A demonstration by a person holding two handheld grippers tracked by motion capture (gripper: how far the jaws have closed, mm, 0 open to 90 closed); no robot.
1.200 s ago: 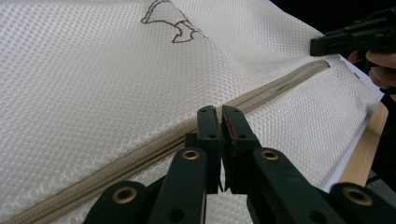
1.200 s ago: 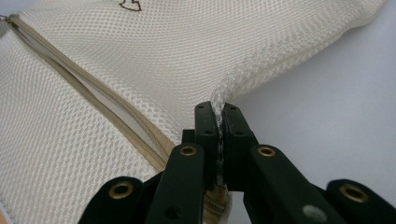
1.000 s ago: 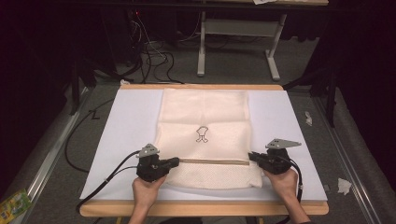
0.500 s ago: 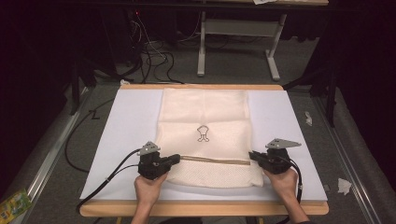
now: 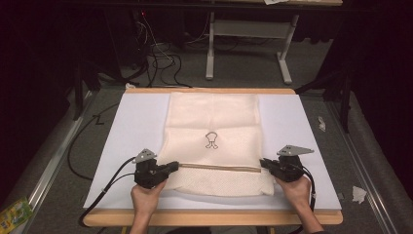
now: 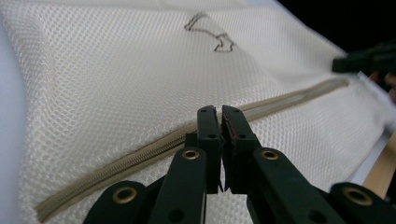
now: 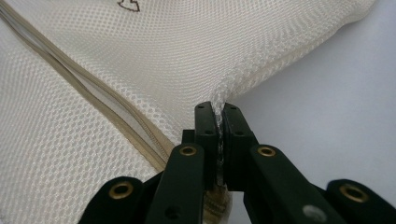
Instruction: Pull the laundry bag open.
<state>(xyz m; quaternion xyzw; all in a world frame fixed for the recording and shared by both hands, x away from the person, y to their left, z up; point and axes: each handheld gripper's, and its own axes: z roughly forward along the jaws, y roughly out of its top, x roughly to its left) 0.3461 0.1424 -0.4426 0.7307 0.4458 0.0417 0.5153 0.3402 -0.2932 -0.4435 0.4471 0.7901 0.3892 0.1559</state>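
pinching the cream mesh bag (image 5: 213, 141), both grippers' black fingers (image 7: 205, 126) stay shut.

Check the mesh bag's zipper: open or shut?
Mostly shut: the zipper runs as one closed tan line across the mesh bag. Near the right gripper the tapes look slightly parted; cannot tell for sure.

White table surface (image 5: 126, 146) with wooden edge (image 5: 209, 218) along near side. Grey floor (image 5: 243, 63) beyond table. White metal desk frame (image 5: 285, 68) standing at far side; black cables (image 5: 160, 58) tangled on floor beside it. Metal rail (image 5: 46, 165) along floor at left. Green-yellow packet (image 5: 12, 217) at bottom left corner. Crumpled white scraps (image 5: 359, 194) on floor at right, another scrap (image 5: 321, 123) farther back.
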